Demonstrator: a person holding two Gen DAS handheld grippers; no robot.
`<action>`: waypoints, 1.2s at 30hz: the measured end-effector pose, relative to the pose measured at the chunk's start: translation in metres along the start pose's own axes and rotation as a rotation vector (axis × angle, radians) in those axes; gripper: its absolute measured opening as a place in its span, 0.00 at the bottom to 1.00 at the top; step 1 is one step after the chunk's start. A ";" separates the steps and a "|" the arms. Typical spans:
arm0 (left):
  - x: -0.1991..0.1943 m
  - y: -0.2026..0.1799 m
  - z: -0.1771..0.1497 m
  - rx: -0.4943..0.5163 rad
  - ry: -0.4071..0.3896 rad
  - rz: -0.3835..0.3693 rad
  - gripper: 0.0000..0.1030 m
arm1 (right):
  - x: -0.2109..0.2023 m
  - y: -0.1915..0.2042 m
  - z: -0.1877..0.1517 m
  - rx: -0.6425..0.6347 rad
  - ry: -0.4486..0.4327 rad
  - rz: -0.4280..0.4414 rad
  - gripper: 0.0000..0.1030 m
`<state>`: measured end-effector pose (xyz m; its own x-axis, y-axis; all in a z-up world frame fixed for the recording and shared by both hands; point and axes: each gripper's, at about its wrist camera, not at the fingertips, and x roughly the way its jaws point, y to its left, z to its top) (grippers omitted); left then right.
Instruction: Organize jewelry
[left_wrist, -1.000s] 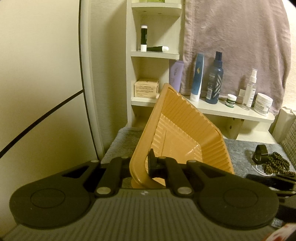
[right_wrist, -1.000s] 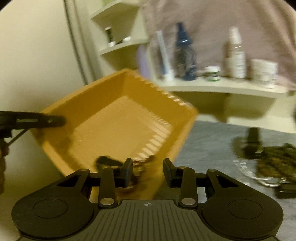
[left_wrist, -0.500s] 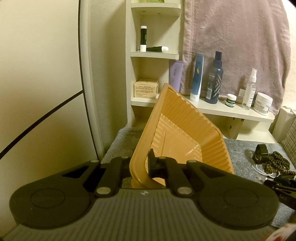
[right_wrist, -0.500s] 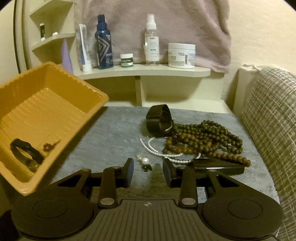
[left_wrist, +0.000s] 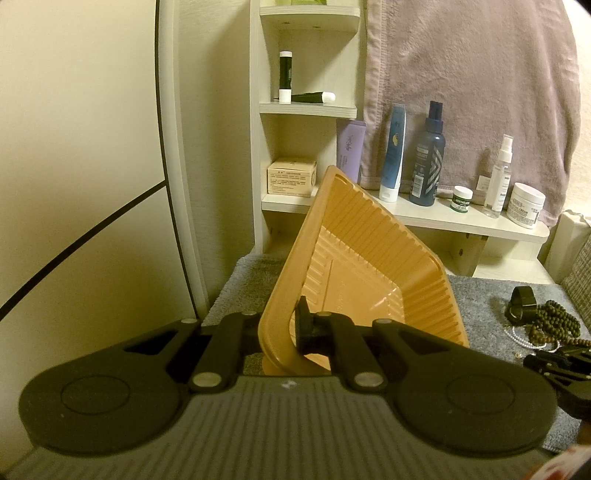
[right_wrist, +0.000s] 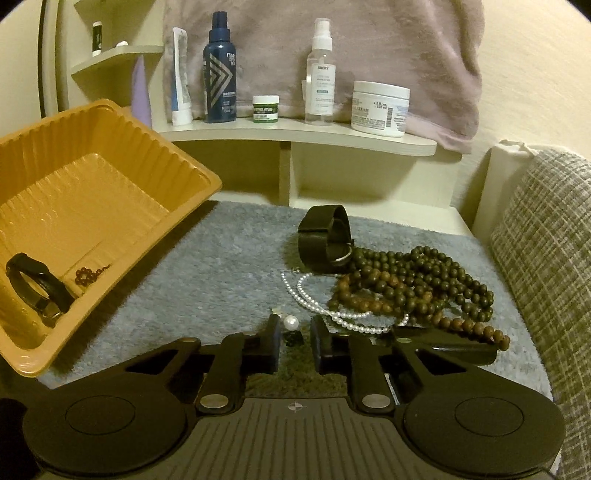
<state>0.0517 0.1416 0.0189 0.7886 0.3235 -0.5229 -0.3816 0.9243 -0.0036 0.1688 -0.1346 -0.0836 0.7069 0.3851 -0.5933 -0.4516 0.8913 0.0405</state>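
One pearl (right_wrist: 290, 323) lay just ahead of our R gripper (right_wrist: 293, 341), betw narrowing, empty jaws | L gripper (left_wrist: 284, 328) clamped tray (left_wrist: 373, 273) rim, farther off

Glossy ribbed plastic tray (right_wrist: 92, 192); fuzzy mat (right_wrist: 221, 258)

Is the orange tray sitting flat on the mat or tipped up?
Tipped up. The left gripper clamps the orange tray by its rim, one side lifted off the grey mat, so its floor slopes.
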 end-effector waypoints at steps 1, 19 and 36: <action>0.000 0.000 0.000 0.000 0.000 0.000 0.07 | 0.000 0.000 0.000 -0.002 -0.001 -0.001 0.14; 0.000 0.000 0.000 0.001 0.000 0.001 0.07 | -0.022 0.017 0.026 -0.010 -0.081 0.098 0.09; -0.001 0.000 0.000 -0.001 0.000 0.001 0.07 | -0.023 0.083 0.048 -0.119 -0.089 0.357 0.09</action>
<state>0.0506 0.1413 0.0191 0.7884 0.3245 -0.5226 -0.3828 0.9238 -0.0039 0.1409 -0.0581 -0.0278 0.5358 0.6900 -0.4867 -0.7343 0.6653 0.1349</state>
